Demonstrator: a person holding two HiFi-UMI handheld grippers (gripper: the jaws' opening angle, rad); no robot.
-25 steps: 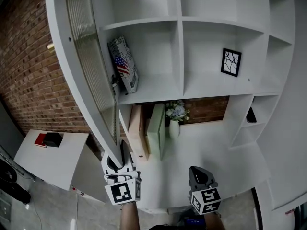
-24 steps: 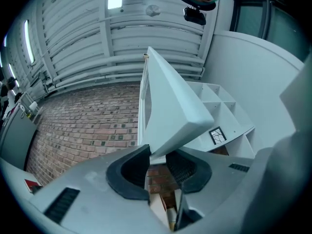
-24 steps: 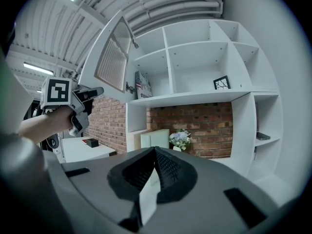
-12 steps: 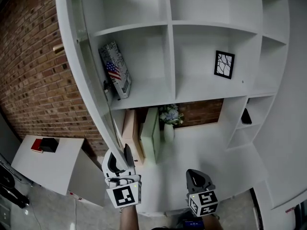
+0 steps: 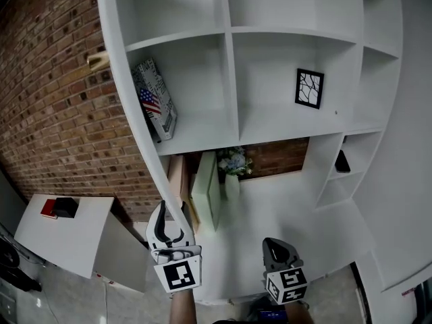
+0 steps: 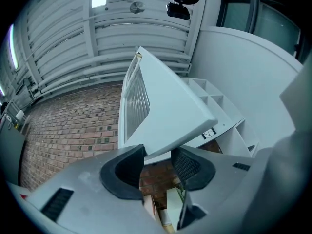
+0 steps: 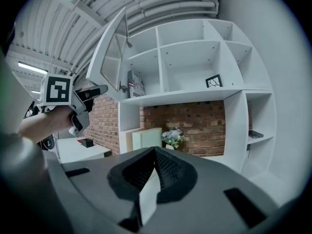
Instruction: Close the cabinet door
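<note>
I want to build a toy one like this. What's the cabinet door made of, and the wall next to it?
The cabinet door looks like wood or board painted smooth matte white; which one is hard to tell. Its pane seems to be ribbed glass, going by the fine parallel lines. The wall is rough reddish brick with pale mortar joints.

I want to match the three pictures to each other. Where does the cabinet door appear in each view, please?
Head view: the cabinet door is seen edge-on, a white strip from the top left down to the left tool.
Left gripper view: centre, its lower corner between the tool's jaws.
Right gripper view: upper left, swung open.
Shared landmark: the brick wall, in all three views.
</note>
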